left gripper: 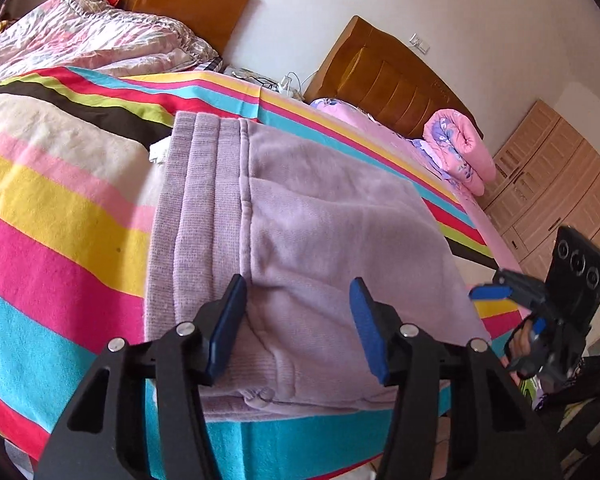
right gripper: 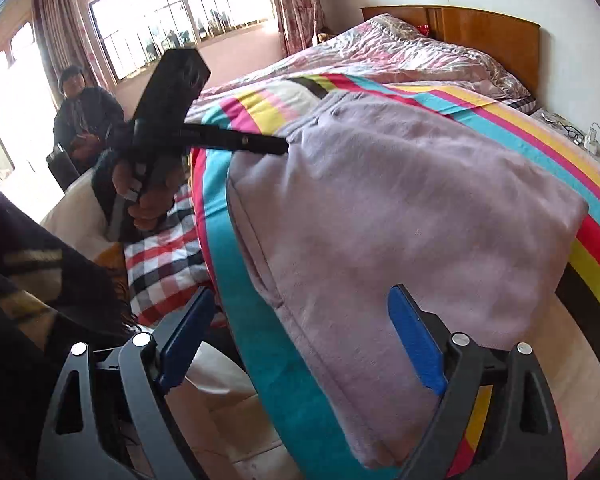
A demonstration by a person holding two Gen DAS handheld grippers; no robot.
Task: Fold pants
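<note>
**Both claws off the cloth, fold looks set**

The lilac pants (left gripper: 300,208) lie in a compact folded stack on the striped sheet (left gripper: 60,216) at the near edge of the bed, ribbed waistband (left gripper: 196,216) towards the left in the left wrist view. The left claw (left gripper: 298,326) hovers over the near edge of the stack with its blue pads apart and nothing between them; the fabric shows below the gap, not pinched. Over in the right wrist view, the right claw (right gripper: 300,344) stands wide apart too, empty, poised over the near corner of the pants (right gripper: 380,220) where they hang close to the mattress edge.

By my reading the folding is close to done and this is the release and check. To finish it well: lift both claws straight clear so no pad drags a layer back open. Then look at that near edge, where a lower layer peeks out under the top one. If it needs squaring, nip only the top layers at a corner and tug gently. The stack sits near the drop, so pushing it inward is safer than pulling.
</note>
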